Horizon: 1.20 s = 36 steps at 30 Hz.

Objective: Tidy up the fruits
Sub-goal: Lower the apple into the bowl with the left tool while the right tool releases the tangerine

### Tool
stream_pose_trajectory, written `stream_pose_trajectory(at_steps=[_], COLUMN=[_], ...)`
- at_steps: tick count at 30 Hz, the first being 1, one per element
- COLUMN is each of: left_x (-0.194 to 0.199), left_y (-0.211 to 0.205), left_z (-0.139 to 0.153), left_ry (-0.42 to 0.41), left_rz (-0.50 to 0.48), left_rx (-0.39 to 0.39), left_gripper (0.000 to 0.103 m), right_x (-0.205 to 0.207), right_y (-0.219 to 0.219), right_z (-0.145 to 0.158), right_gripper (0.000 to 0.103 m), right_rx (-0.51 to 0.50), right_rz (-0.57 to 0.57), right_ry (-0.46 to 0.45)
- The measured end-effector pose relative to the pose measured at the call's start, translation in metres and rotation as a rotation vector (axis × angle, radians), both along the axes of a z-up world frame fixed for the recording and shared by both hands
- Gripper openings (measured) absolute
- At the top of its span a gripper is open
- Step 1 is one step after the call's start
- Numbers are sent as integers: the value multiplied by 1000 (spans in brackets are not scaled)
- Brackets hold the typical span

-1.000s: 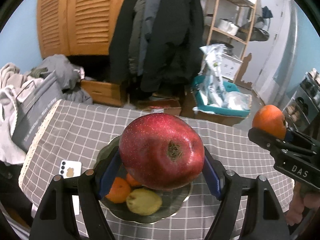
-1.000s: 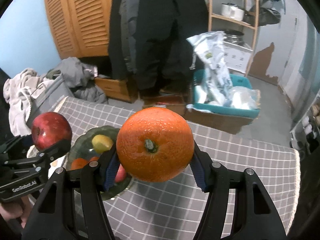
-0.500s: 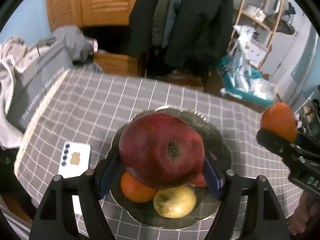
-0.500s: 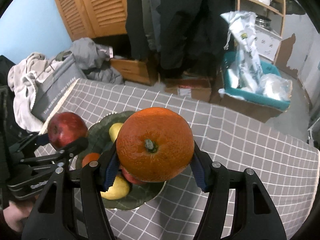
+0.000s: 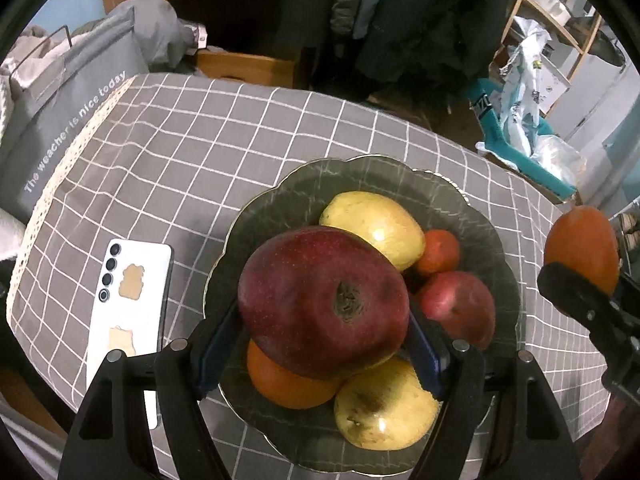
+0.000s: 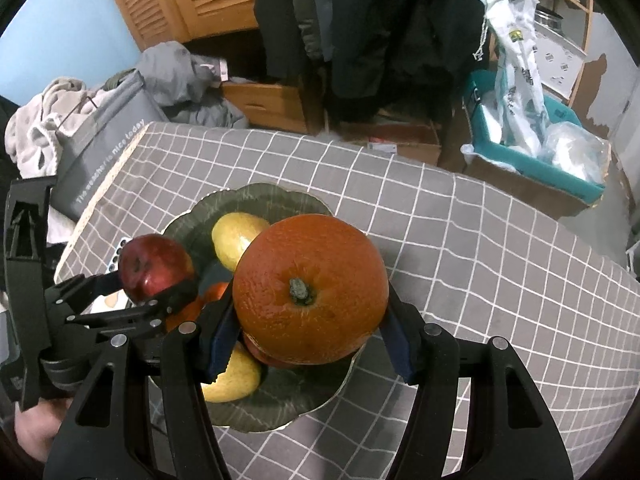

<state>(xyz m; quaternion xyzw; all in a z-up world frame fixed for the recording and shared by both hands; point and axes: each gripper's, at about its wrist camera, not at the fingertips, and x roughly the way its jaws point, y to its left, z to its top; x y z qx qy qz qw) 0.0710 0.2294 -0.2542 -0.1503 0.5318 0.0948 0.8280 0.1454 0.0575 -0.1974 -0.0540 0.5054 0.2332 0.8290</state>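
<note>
Left wrist view: the left gripper [image 5: 324, 344] grasps a red apple [image 5: 323, 307] above the dark plate [image 5: 256, 216], which holds two yellow apples, a smaller red apple [image 5: 460, 308] and oranges. A white phone [image 5: 128, 312] lies at nine o'clock, near the tablecloth's edge.

Right wrist view: the right gripper [image 6: 308, 344] clamps an orange [image 6: 310, 294] over the plate's four o'clock rim; bare checked cloth [image 6: 500, 280] stretches toward three o'clock.

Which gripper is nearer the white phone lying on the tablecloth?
Left. The left gripper, clamping the red apple, hangs over the bowl side beside the phone; the right gripper, holding the orange, is across the bowl.
</note>
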Motion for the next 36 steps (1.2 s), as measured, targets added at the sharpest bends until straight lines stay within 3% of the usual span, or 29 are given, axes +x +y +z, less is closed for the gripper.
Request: stream_pose_trajectory(at_steps=[6,8,10,29,36], left_x=[1,1,-2,-51,-52], left_y=[1,0,2,40,39], left_z=[3,7,10,23,29], left_ry=[-21,-28,-33,-11,-22], left_rz=[-15,-20,-17,130,125], left_rx=[5,18,31,32,36], left_gripper=[78,86,86,86,86], right_x=[2,3,4,-1,-1], right_y=[4,4,5,46,44], right_z=[-5,-6,-6,-31,-26], right_gripper=[63,63,63,65,78], right_rx=[0,3,6,17,52], right_rz=[8,9,10,120,127], right_ry=[10,14,16,111,102])
